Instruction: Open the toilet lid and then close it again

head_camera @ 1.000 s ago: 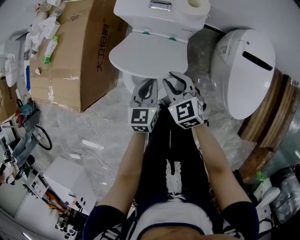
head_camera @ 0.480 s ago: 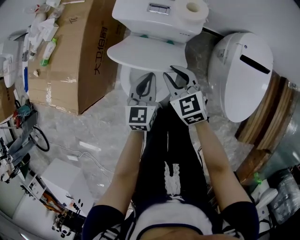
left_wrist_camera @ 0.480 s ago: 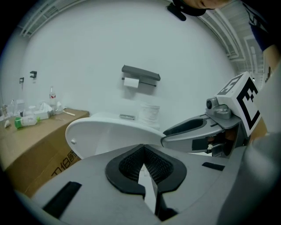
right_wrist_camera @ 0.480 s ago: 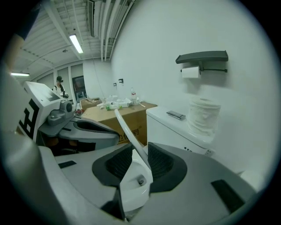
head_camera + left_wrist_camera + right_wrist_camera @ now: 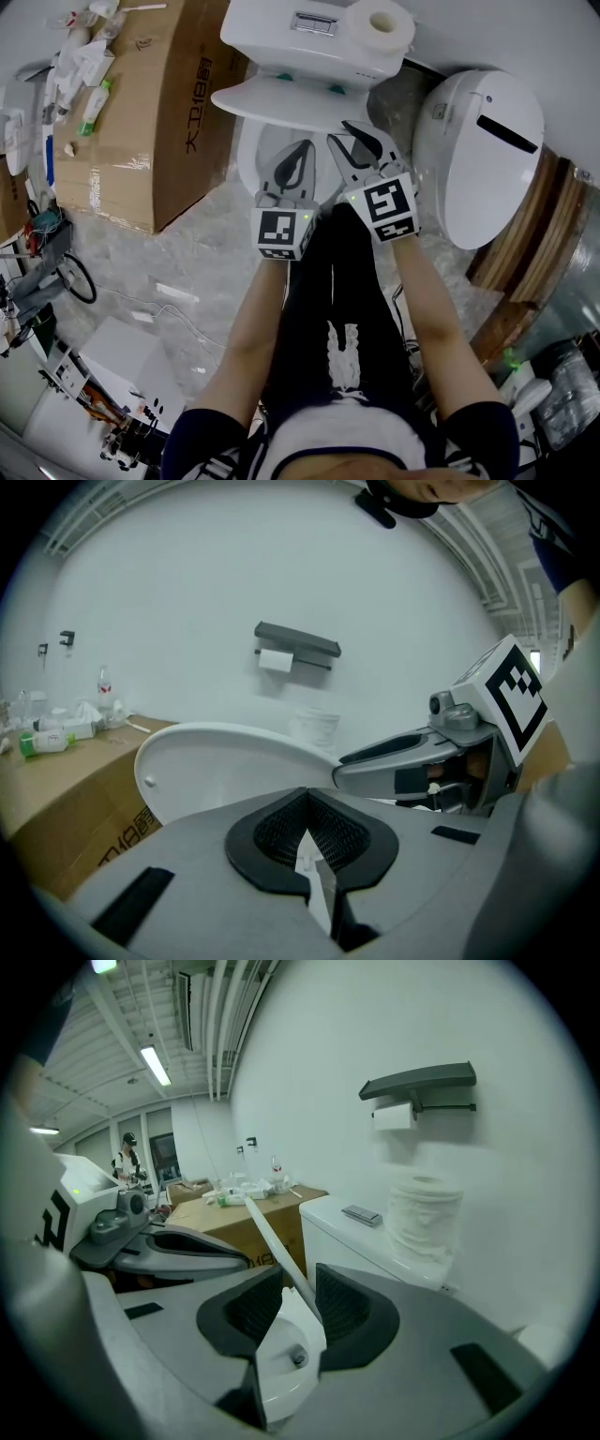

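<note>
Nearest the camera are the person's two forearms, reaching straight out over dark trousers. The left hand-held gripper (image 5: 296,152) has its jaws pressed almost together, with only a thin white sliver in the gap. That sliver looks like the front rim of the lid (image 5: 286,94), though it's hard to be sure. The right hand-held gripper (image 5: 356,138) is the clear one. Its own view shows it pinching the lid's edge, with the white rim running right up between the pads. What's changed is that a second ago the lid sat low and covered most of the bowl (image 5: 255,155). Half a second ago it was partway up. Now it's tipped up enough to look nearly edge-on from above, and the bowl opening shows underneath. So the opening half is well under way but not finished, since the lid isn't leaning back on the tank (image 5: 314,37) yet. Past that, a toilet roll (image 5: 380,21) sits on the tank top. A cardboard box (image 5: 141,103) stands off to the left.
</note>
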A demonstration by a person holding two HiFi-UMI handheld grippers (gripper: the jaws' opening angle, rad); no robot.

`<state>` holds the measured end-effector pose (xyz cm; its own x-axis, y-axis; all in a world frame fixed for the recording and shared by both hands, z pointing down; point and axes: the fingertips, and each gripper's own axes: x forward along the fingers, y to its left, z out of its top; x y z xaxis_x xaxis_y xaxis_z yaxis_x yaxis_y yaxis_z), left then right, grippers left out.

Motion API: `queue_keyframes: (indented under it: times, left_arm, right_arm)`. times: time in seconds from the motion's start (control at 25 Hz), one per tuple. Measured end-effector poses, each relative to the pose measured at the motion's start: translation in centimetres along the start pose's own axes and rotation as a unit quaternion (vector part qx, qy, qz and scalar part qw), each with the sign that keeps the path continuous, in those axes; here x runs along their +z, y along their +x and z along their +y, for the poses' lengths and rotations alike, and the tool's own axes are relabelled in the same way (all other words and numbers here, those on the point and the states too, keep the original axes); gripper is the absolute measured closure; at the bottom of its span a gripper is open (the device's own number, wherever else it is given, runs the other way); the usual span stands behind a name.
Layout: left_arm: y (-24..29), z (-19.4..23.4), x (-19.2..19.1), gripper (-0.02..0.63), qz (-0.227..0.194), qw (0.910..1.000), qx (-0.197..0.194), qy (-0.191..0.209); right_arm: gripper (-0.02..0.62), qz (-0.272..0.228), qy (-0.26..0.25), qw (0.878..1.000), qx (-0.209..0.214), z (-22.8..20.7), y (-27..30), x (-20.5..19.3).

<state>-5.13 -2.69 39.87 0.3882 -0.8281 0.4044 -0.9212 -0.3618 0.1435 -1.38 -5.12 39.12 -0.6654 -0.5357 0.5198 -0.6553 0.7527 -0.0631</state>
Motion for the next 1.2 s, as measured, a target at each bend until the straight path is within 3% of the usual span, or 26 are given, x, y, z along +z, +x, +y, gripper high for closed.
queue_keyframes:
  times: [1.2]
  left_arm:
    - [4.9, 0.7, 4.8, 0.600, -0.038, 0.9992, 0.006, 0.000]
  right_arm:
    - [0.503, -0.027, 0.029, 0.999, -0.022, -8.4, 2.8, 3.6]
